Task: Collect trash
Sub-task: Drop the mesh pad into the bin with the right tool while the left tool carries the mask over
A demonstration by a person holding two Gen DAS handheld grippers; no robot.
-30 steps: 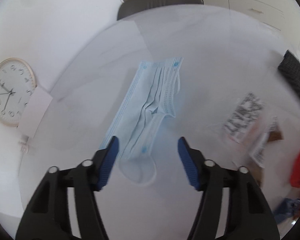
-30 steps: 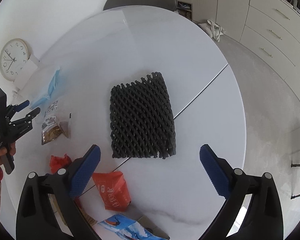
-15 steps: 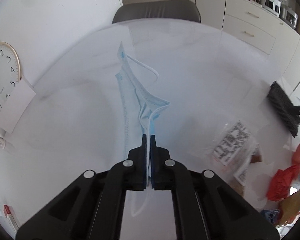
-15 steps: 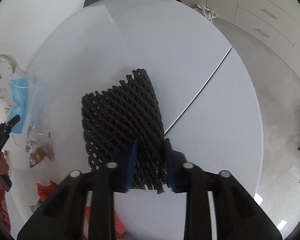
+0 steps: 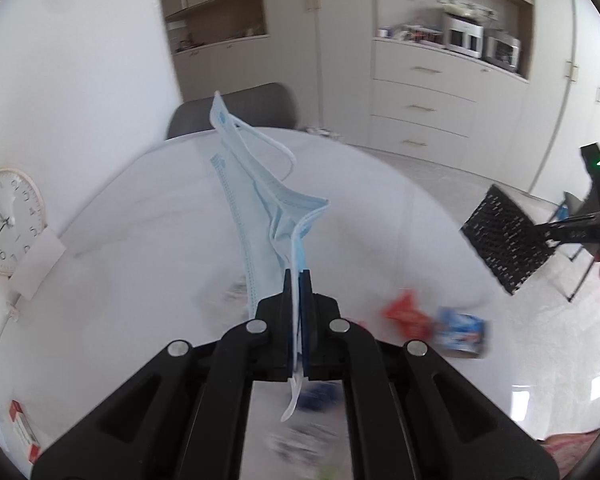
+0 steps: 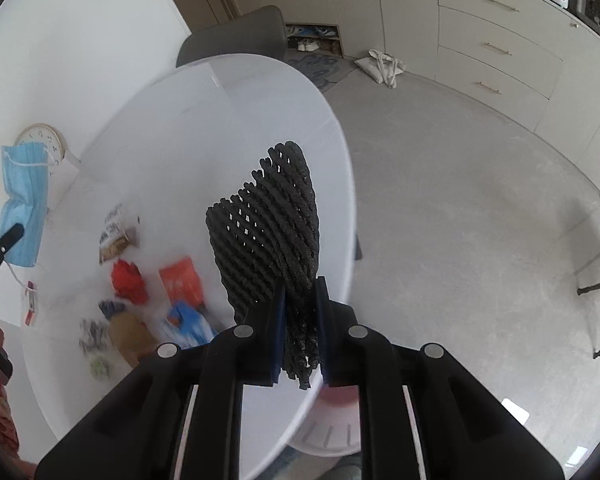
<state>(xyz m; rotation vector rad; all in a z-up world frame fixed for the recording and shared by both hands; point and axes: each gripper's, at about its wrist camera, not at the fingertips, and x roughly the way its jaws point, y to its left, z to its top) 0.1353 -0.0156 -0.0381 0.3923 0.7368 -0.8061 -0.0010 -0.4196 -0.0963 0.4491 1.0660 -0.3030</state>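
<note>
I have the left gripper [image 5: 299, 280] clamped on the face mask [image 5: 260, 208] and the right gripper [image 6: 300, 292] on the black foam net [image 6: 272, 220], both above the tabletop [image 6: 204, 128]. A white bin [image 6: 332, 428] sits below the tabletop's edge, nearest my right.

Two grippers: the left gripper [image 5: 299, 280] and the right gripper [image 6: 300, 292]. One blue face mask [image 5: 260, 216]. One black foam net [image 6: 276, 232]. One round white desk [image 6: 220, 128]. One grey chair [image 6: 236, 44] at the far side. One wall clock [image 5: 8, 220] at the left. Two red wrappers [image 6: 128, 280] [image 6: 182, 280] near the middle; the other litter is too blurred to count.
</note>
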